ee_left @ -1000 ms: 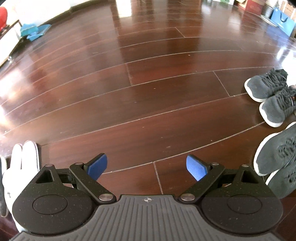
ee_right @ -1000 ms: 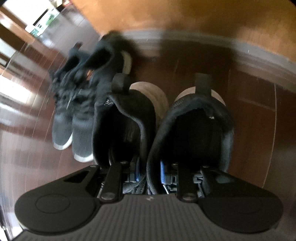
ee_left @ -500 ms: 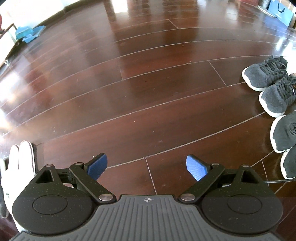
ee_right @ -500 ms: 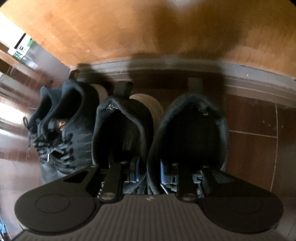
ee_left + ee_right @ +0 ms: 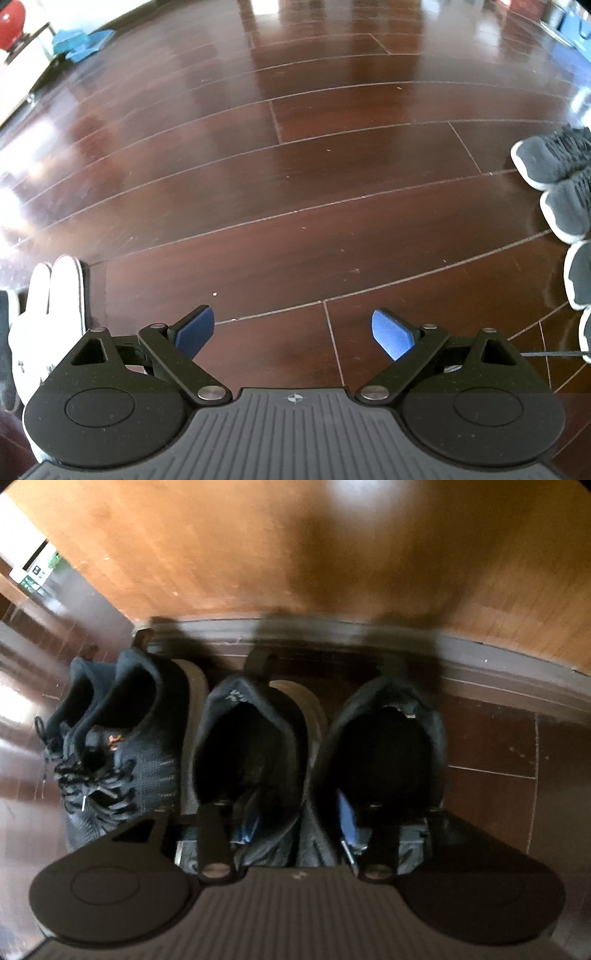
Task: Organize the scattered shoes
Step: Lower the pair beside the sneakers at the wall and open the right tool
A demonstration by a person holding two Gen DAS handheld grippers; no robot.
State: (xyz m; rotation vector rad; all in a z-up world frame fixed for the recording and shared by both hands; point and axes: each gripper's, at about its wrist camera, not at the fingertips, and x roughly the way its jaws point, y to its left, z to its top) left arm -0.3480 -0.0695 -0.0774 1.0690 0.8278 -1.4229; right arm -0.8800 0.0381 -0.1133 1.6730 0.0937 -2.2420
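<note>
The right hand-held gripper (image 5: pixel 299 823) pinches the touching inner sides of two black shoes (image 5: pixel 251 749) by the baseboard (image 5: pixel 332 631), just right of a laced pair (image 5: pixel 122 746), while the left hand-held gripper (image 5: pixel 293 332) hangs spread over bare floor (image 5: pixel 295 184).

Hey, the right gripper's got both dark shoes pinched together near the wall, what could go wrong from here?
1. The right gripper pinches only the adjoining collars of the two dark shoes; one may slip free.
2. The laced pair sits close beside them and could get nudged.
3. The baseboard is just beyond the heels; pushing further may bump it.
</note>
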